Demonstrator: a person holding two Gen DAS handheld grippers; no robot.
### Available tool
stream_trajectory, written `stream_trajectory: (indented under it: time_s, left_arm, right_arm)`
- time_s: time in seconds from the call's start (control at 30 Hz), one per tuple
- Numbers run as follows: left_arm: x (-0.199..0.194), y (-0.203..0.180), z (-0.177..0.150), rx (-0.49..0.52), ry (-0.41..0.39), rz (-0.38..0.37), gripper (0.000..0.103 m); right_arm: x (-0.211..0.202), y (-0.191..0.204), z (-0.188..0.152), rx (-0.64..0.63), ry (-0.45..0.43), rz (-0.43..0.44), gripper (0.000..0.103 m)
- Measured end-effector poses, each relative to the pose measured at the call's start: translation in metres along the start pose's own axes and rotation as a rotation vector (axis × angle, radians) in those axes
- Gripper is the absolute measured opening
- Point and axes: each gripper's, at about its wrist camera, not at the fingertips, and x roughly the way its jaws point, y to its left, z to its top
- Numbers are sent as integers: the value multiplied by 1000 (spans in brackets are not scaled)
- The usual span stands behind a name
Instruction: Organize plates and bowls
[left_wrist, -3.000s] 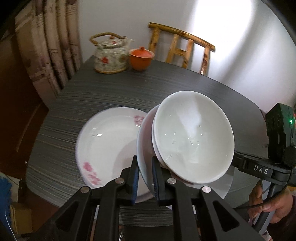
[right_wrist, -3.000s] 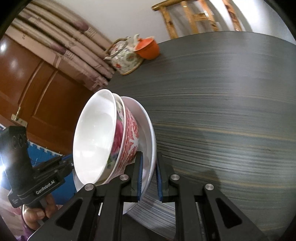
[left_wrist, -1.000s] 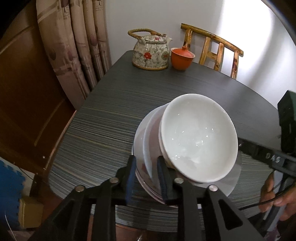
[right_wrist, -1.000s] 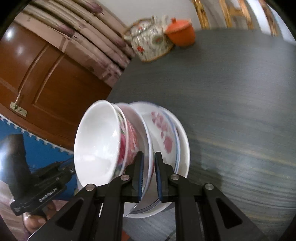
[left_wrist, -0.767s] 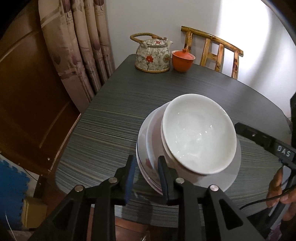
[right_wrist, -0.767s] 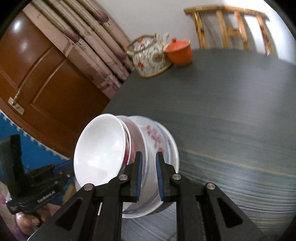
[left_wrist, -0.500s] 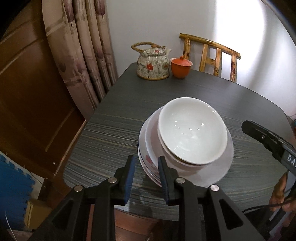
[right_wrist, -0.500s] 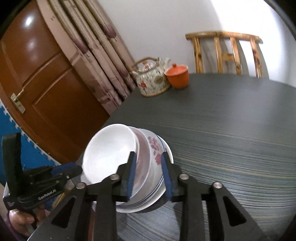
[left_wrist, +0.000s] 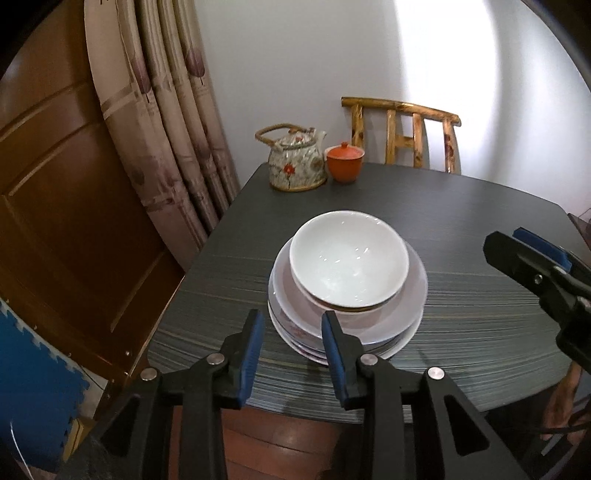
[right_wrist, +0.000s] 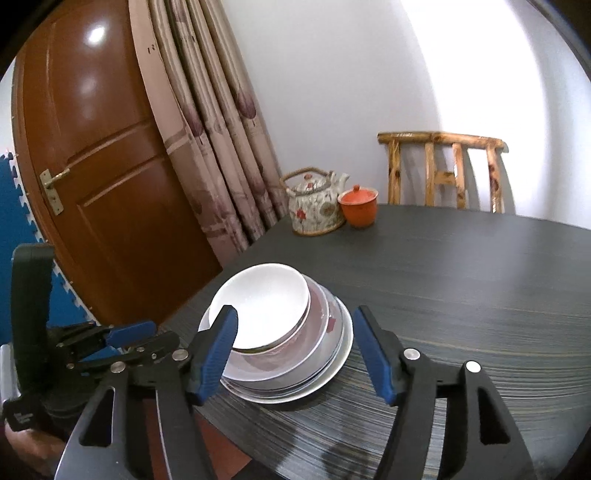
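A white bowl (left_wrist: 349, 256) sits nested in a red-patterned bowl on a stack of white plates (left_wrist: 399, 325) near the front-left corner of the dark table (left_wrist: 461, 214). The same bowl (right_wrist: 264, 301) and plates (right_wrist: 332, 365) show in the right wrist view. My left gripper (left_wrist: 291, 338) is open and empty, just short of the stack's near rim. My right gripper (right_wrist: 295, 345) is open and empty, its jaws spread wide in front of the stack. Each gripper shows in the other's view, the right one (left_wrist: 532, 254) and the left one (right_wrist: 122, 338).
A floral teapot (left_wrist: 295, 164) and an orange lidded cup (left_wrist: 344, 162) stand at the table's far-left corner. A wooden chair (left_wrist: 402, 134) is behind the table. Curtains (left_wrist: 166, 122) and a brown door (right_wrist: 96, 166) are on the left.
Both grippers have let go of the plate with the bowls, which now rests on the flowered plate. Both have opened and drawn back from the stack.
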Motion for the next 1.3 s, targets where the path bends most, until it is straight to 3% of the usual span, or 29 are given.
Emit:
stream_trajectory:
  time_s: [0.33, 0.63, 1.3]
  left_arm:
    - [-21, 5, 0, -41, -87, 13, 35]
    - [-32, 1, -4, -44, -121, 9, 36]
    - [-44, -4, -7, -23, -184, 15, 58]
  right_arm:
    - [-37, 10, -10, -9, -77, -116, 82]
    - [-49, 21, -15, -14, -98, -137, 87]
    - [-57, 34, -17, -54, -113, -144, 89]
